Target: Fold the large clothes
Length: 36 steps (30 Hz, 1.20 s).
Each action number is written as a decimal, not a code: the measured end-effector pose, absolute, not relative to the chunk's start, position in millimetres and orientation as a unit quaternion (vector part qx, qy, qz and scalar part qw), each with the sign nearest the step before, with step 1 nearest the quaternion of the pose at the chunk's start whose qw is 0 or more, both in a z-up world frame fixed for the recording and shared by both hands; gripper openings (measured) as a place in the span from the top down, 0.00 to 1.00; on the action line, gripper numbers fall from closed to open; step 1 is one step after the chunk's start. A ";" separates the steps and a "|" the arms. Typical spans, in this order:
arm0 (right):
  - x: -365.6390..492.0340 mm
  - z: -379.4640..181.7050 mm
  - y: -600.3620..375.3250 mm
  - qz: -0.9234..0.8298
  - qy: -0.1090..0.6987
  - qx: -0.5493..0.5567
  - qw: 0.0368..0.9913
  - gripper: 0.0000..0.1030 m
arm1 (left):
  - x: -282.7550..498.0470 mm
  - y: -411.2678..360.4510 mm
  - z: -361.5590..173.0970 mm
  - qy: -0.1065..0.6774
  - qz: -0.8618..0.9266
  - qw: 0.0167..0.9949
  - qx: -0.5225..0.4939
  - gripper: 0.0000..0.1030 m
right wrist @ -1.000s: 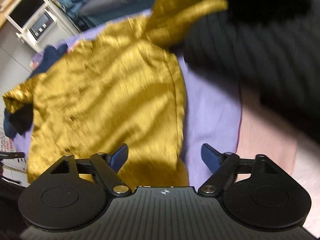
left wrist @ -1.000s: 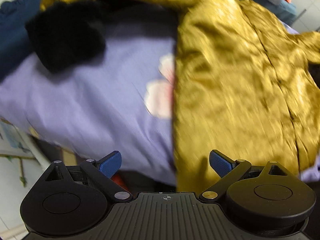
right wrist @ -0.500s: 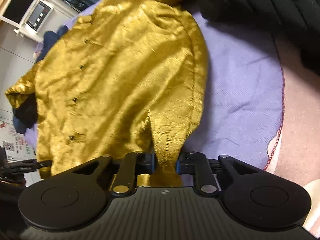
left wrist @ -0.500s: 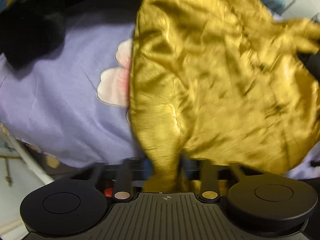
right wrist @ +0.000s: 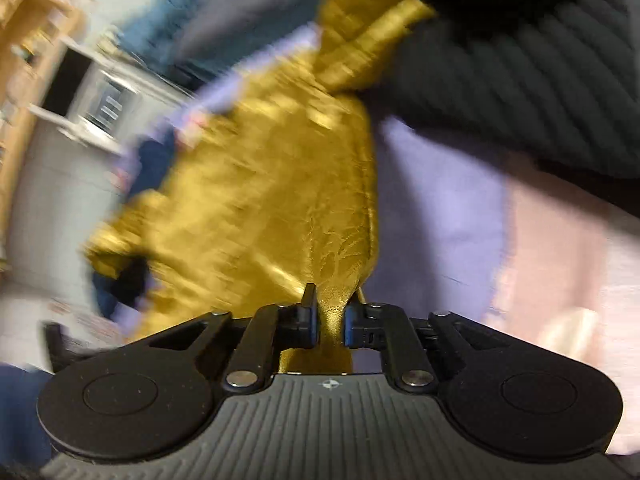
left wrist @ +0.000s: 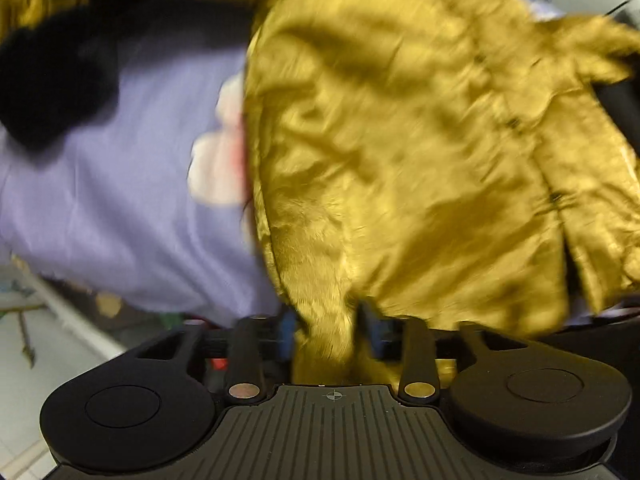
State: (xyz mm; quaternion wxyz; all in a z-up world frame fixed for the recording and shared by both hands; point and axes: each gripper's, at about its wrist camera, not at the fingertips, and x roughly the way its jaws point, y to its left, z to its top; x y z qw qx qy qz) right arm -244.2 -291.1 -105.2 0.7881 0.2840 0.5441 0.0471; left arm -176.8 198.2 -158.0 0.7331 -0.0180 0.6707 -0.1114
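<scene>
Gripping: left gripper (left wrist: 326, 330) and right gripper (right wrist: 331, 322) each clenched on jacket (left wrist: 400, 160) hem, jacket spread over sheet (left wrist: 120, 200). Risk: slick fabric slipping out; black garment (right wrist: 520, 80) beside jacket snagging.

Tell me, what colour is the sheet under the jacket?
Light purple sheet, best in the left wrist view.

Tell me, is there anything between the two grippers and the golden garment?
Nothing visible. The left gripper and the right gripper are both shut directly on the golden garment, its cloth pinched between their fingers. The black knitted garment lies beside it, away from both grips.
</scene>
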 end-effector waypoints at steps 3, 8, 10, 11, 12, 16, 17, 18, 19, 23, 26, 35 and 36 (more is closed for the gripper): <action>-240.5 -141.2 -283.6 -0.024 0.581 0.222 0.783 0.50 | -177.2 198.2 -174.5 0.671 -0.086 0.736 0.008 0.00; -235.0 -165.9 -262.0 -0.063 0.598 0.118 0.790 0.46 | -185.0 205.5 -158.8 0.633 -0.072 0.769 0.047 0.00; -233.1 -159.2 -255.5 -0.060 0.588 0.096 0.801 0.38 | -184.9 211.2 -140.6 0.605 -0.055 0.793 0.054 0.00; -229.7 -151.2 -253.0 -0.054 0.578 0.085 0.810 0.36 | -181.8 213.4 -130.9 0.588 -0.043 0.806 0.054 0.00; -226.8 -143.4 -248.6 -0.048 0.566 0.072 0.820 0.32 | -179.0 215.3 -121.6 0.572 -0.039 0.818 0.048 0.00; -206.1 -120.9 -224.3 -0.001 0.523 0.025 0.852 0.19 | -154.4 199.1 -110.1 0.531 -0.072 0.844 0.031 0.00; -199.3 -120.1 -215.2 0.018 0.520 0.016 0.854 0.17 | -145.9 190.0 -114.7 0.529 -0.079 0.844 0.032 0.00; -189.4 -122.9 -206.3 0.037 0.519 0.008 0.854 0.15 | -135.5 176.1 -122.3 0.531 -0.086 0.842 0.032 0.00; -182.2 -126.9 -196.4 0.056 0.520 0.001 0.852 0.15 | -127.6 164.2 -129.8 0.534 -0.099 0.839 0.033 0.00; -155.5 -157.5 -148.2 0.120 0.547 -0.026 0.828 0.15 | -121.7 129.8 -159.9 0.554 -0.134 0.818 0.077 0.00; -146.6 -184.6 -123.7 0.130 0.575 -0.060 0.806 0.14 | -126.7 117.1 -182.2 0.571 -0.137 0.800 0.124 0.00; -154.4 -232.7 -117.6 0.086 0.614 -0.093 0.779 0.00 | -127.7 124.2 -200.4 0.574 -0.127 0.800 0.118 0.00; -154.5 -233.4 -118.0 0.084 0.615 -0.091 0.779 0.00 | -126.9 123.8 -200.7 0.575 -0.126 0.799 0.119 0.00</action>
